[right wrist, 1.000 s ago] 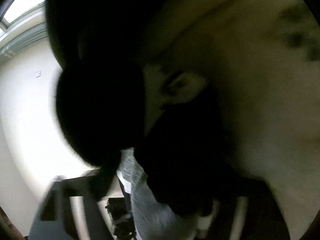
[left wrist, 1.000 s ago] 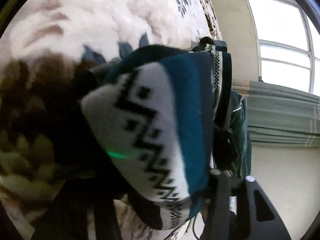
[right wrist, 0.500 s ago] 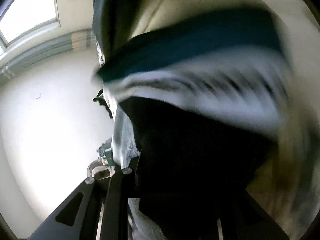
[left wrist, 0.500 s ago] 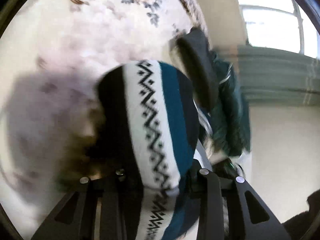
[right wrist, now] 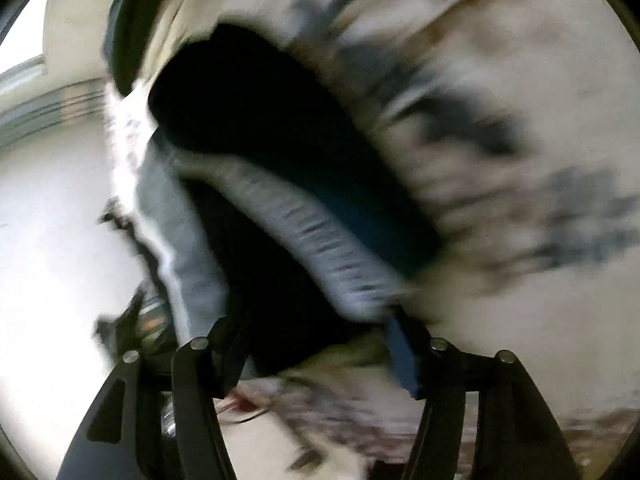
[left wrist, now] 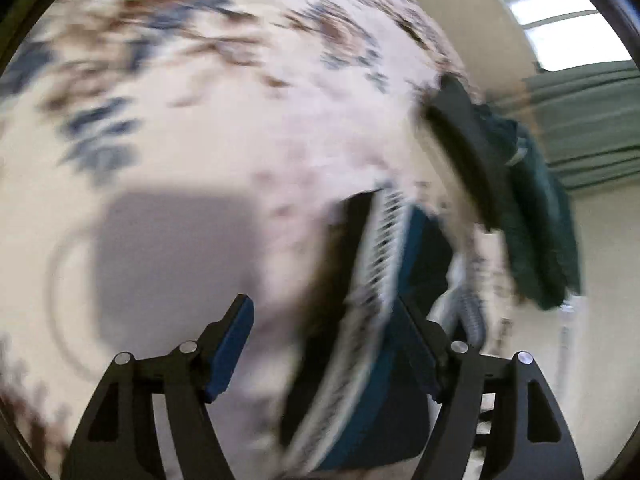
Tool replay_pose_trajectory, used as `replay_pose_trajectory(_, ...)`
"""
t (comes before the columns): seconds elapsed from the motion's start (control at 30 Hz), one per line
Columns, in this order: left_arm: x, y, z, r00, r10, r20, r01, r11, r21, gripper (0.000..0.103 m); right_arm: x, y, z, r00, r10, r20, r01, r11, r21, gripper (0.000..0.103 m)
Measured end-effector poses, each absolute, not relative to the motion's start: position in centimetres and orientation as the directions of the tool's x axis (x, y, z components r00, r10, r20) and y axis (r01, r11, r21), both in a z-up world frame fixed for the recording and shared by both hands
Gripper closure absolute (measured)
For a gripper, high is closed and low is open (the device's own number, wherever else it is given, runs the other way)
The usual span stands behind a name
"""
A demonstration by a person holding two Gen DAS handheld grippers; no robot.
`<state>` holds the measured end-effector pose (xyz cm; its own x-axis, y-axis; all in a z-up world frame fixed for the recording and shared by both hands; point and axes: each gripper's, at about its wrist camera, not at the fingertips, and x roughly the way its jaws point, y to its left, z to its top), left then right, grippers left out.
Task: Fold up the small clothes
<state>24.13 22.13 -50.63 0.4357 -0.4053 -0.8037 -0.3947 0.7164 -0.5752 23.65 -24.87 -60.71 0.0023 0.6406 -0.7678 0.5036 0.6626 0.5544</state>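
Observation:
A small knit garment (left wrist: 376, 280), striped black, white zigzag and teal, lies on a pale floral bedspread (left wrist: 240, 120). My left gripper (left wrist: 322, 308) hangs over it with its jaws opening. The cloth rests against the right finger (left wrist: 420, 356), while the blue left pad (left wrist: 230, 348) stands clear of it. In the blurred right wrist view the same garment (right wrist: 320, 232) fills the gap of my right gripper (right wrist: 308, 316), whose jaws are also opening. Its blue right pad (right wrist: 400, 356) shows beside the cloth, and black fabric partly covers the left finger.
A dark folded item (left wrist: 464, 148) and a green garment (left wrist: 536, 216) sit at the bed's far edge. A grey cloth (right wrist: 180, 240) hangs along the bed's side. Beyond are a bright window (left wrist: 568, 20) and a pale wall (right wrist: 48, 240).
Both grippers had the striped garment pinched half a second ago; their jaws have now spread apart. Both hands swung across the bed, and the garment has dropped lower in the views.

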Motion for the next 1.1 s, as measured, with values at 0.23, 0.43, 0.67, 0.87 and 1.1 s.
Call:
replay_pose_trajectory(0.23, 17.3, 20.7, -55.7, 0.272, -0.217, -0.937, -0.464, 0.824, -0.325, 0.033, 32.4, -28.7, -57.0, 0.087, 0.591, -0.802, 0.328, 0.743, 0.584, 0.032)
replay_pose_trajectory(0.43, 18.4, 20.4, -57.0, 0.276, -0.234, -0.932, -0.504, 0.791, -0.348, 0.0, 38.9, -21.7, -59.3, -0.017, 0.341, -0.94, 0.171, 0.927, 0.334, 0.033)
replay_pose_trajectory(0.67, 19.2, 19.6, -57.3, 0.185, -0.169, -0.968, -0.526, 0.815, -0.243, 0.0, 40.3, -26.4, -58.3, 0.074, 0.448, -0.891, 0.324, 0.834, 0.447, 0.033)
replay_pose_trajectory(0.87, 20.7, 19.8, -57.6, 0.139, -0.18, -0.974, -0.525, 0.82, -0.226, 0.0, 44.8, -21.9, -61.7, 0.006, 0.606, -0.796, 0.227, 0.774, 0.591, 0.037)
replay_pose_trajectory(1.1, 21.8, 20.7, -55.2, 0.189, -0.15, -0.97, -0.537, 0.811, -0.23, 0.0, 46.2, -18.8, -58.7, 0.124, 0.523, -0.843, 0.117, 0.836, 0.536, 0.09)
